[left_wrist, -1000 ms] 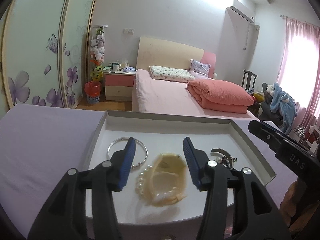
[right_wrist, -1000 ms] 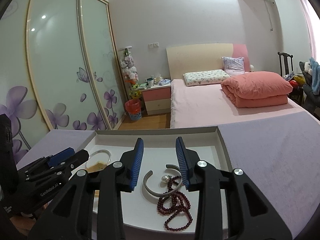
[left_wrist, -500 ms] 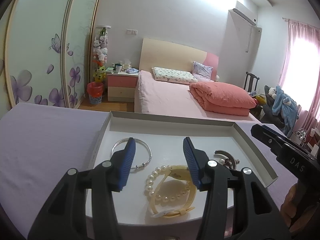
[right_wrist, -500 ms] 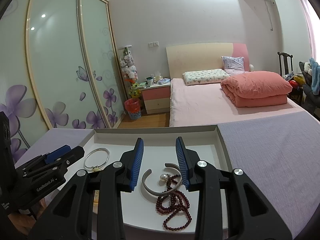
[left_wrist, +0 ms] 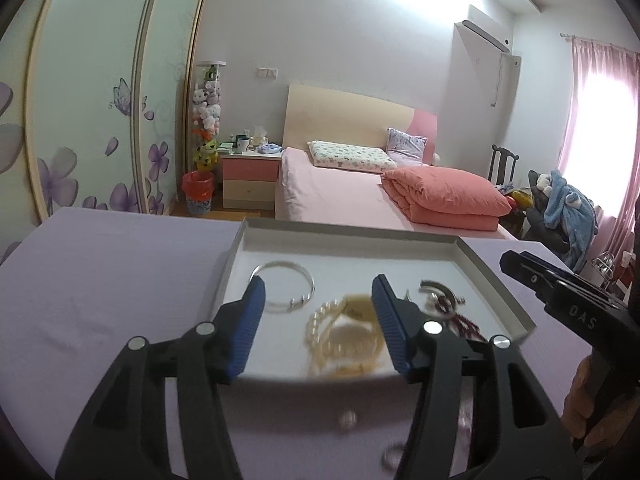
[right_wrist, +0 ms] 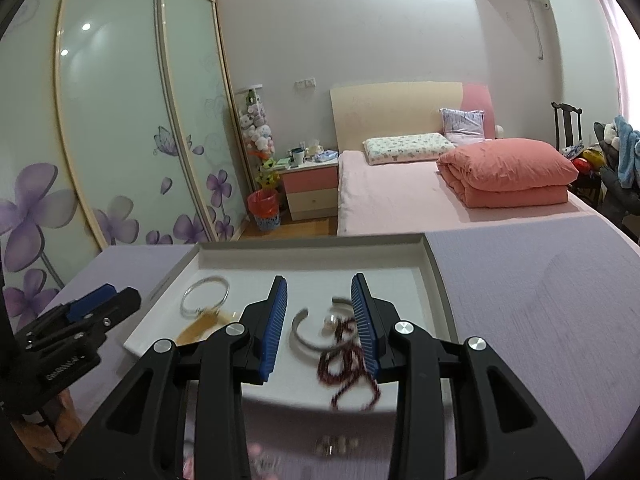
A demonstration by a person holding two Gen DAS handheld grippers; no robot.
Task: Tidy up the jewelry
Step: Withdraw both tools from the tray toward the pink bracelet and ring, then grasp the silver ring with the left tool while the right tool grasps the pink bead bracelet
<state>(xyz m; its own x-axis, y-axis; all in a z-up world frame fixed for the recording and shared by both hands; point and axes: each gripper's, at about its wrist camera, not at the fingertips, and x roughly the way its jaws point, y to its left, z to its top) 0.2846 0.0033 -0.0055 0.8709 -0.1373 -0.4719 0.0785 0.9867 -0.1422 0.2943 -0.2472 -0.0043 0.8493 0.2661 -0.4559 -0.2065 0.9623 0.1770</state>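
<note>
A white tray [left_wrist: 484, 272] on a lilac table holds jewelry. In the left wrist view a thin silver bangle [left_wrist: 290, 286] lies at its left, a pearl bracelet on a yellow hair clip [left_wrist: 344, 336] in the middle, a silver cuff [left_wrist: 436, 286] and dark red beads at the right. My left gripper [left_wrist: 318, 324] is open and empty above the tray's near edge. In the right wrist view my right gripper [right_wrist: 318, 320] is open and empty over the silver cuff [right_wrist: 308, 336] and the red bead string [right_wrist: 348, 364]; the silver bangle [right_wrist: 206, 294] lies left.
Small blurred pieces, a pearl bead [left_wrist: 347, 420] and a ring [left_wrist: 390, 458], lie on the table in front of the tray. The other gripper shows at each view's edge [left_wrist: 568, 304] [right_wrist: 76, 328]. A bed and wardrobe stand beyond the table.
Both grippers have pulled back and up from the tray, so its near edge and the table in front now show. The pearl bracelet and clip lie released in the tray.
</note>
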